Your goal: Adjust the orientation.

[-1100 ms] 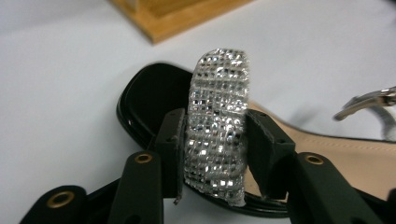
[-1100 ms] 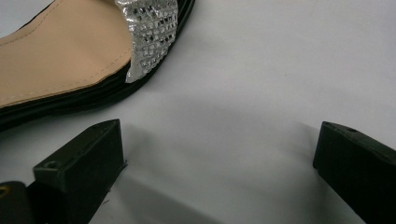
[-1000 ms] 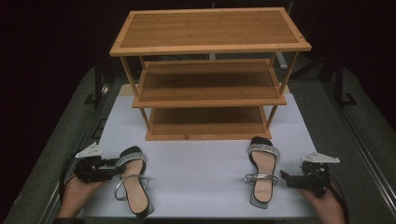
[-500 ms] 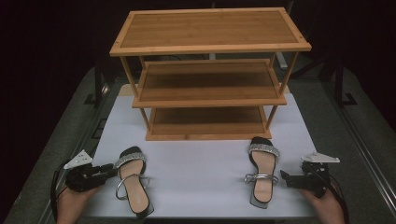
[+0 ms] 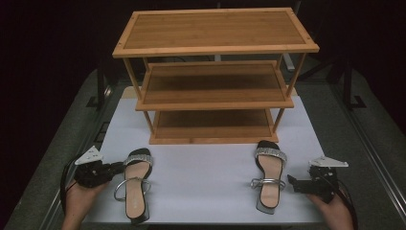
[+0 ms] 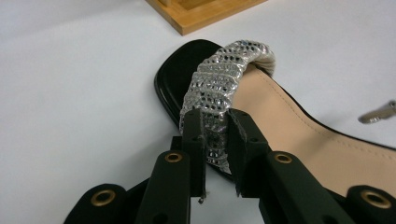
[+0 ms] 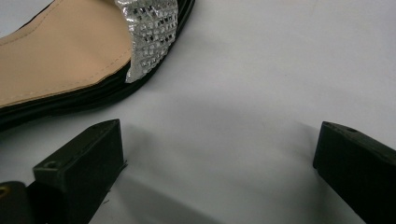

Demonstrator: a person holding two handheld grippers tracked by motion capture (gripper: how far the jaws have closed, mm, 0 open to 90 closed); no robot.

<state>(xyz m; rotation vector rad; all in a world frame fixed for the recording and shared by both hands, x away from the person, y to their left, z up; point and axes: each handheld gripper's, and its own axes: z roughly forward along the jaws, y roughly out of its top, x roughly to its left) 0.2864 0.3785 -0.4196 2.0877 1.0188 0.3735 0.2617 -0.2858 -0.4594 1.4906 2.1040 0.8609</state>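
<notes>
Left gripper view puts us right at the work: the left gripper [image 6: 216, 126] has just been closing, and its jaws now pinch the edge of the rhinestone toe strap [image 6: 224, 79] on the left sandal [image 6: 299, 140], which lies flat on the white table cover [image 6: 70, 93] with its toe toward the rack. To do this step well, we should keep the bite on the strap's thick, stitched edge rather than its loose middle, and lift slowly so the heel end does not swing and drag. In our judgement, a thin strap like this may slip, so a firm, square grip matters.

In the right gripper view, the right gripper [image 7: 217, 158] stands wide open, nothing between its jaws, just beside the right sandal [image 7: 70, 60] and apart from it. We would bring it in level with that sandal's strap before closing.

Both sandals have glossy black soles with squared toes, tan matte insoles, glittering faceted straps and silver ankle rings [image 5: 131, 188].

Farther off stands the three-tier bamboo shoe rack [image 5: 215, 76], smooth, warm-toned, its shelves framed by raised rims, all bare.
</notes>
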